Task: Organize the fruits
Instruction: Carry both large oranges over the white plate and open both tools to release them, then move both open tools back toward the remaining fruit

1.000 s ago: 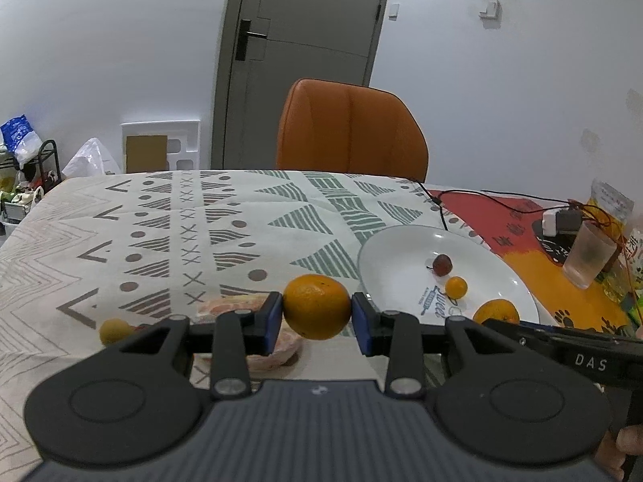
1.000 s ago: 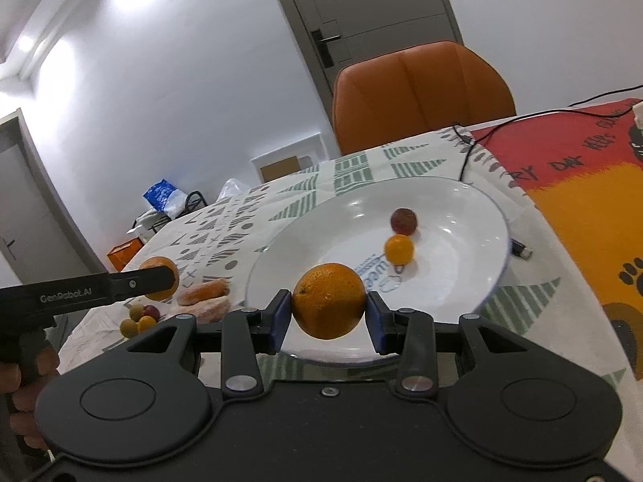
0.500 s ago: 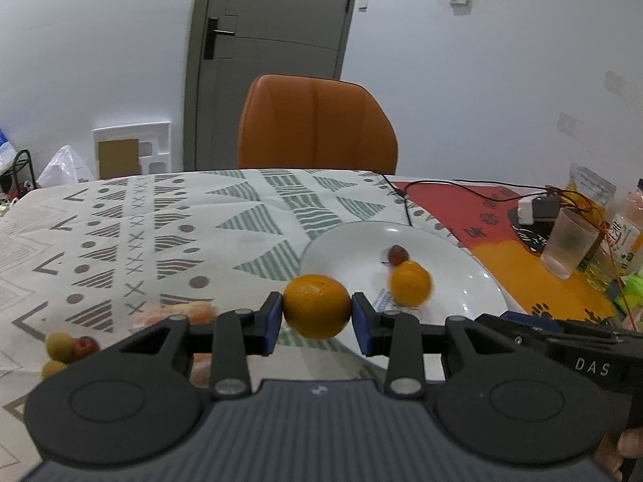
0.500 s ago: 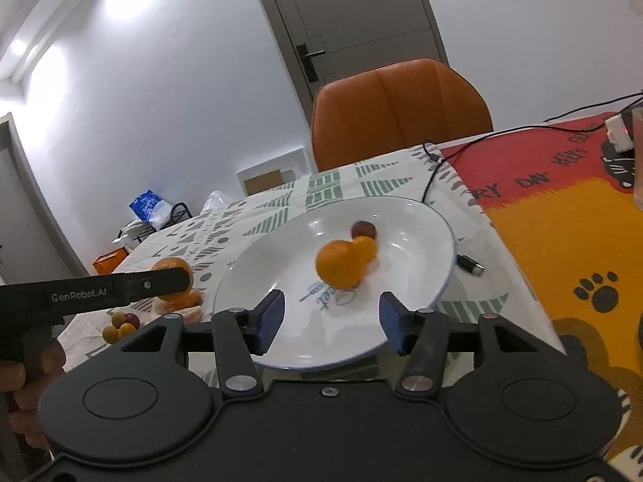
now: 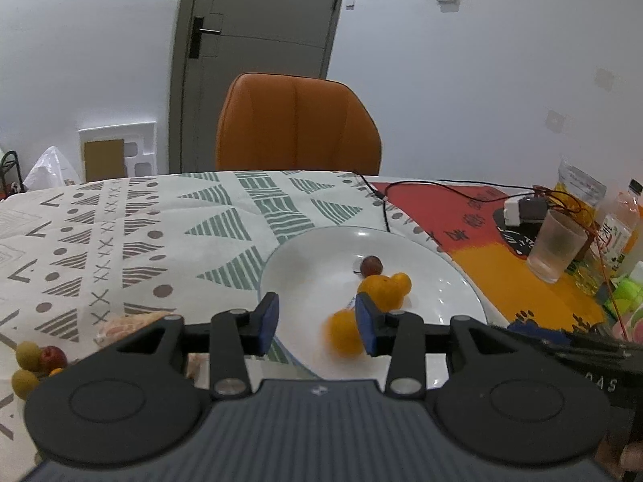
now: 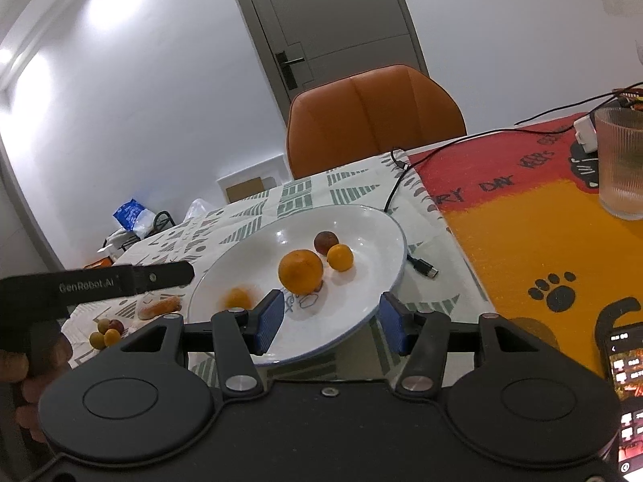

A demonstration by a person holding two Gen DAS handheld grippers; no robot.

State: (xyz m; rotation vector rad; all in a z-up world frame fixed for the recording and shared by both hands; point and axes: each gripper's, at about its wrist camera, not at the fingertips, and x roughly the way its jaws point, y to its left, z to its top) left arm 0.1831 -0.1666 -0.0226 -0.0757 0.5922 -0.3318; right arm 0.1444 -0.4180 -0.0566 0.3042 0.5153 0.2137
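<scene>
A white plate (image 5: pixel 281 265) lies on the patterned cloth and holds an orange (image 5: pixel 381 293), a small orange fruit (image 5: pixel 403 281) and a dark red fruit (image 5: pixel 370 266). My left gripper (image 5: pixel 317 323) hovers over the plate's near left rim with its jaws opening. A second orange (image 5: pixel 341 335) shows as a blur just below, free of the pads. My right gripper (image 6: pixel 330 325) is open over the plate's (image 6: pixel 396 265) near edge, nothing between its pads. In that view the orange (image 6: pixel 300 271) rests mid-plate and the blurred orange (image 6: pixel 238 298) is at the left rim.
Several small green and red fruits (image 5: pixel 36 361) and peeled segments (image 5: pixel 128 323) lie left of the plate. A ribbed glass (image 6: pixel 621 164), a cable plug (image 6: pixel 421 268) and a phone (image 6: pixel 627 381) sit to the right. An orange chair (image 5: pixel 297 124) stands behind the table.
The right gripper opened, left its orange on the plate and drew back. The left gripper carried its orange right over the plate and has just let it go.
</scene>
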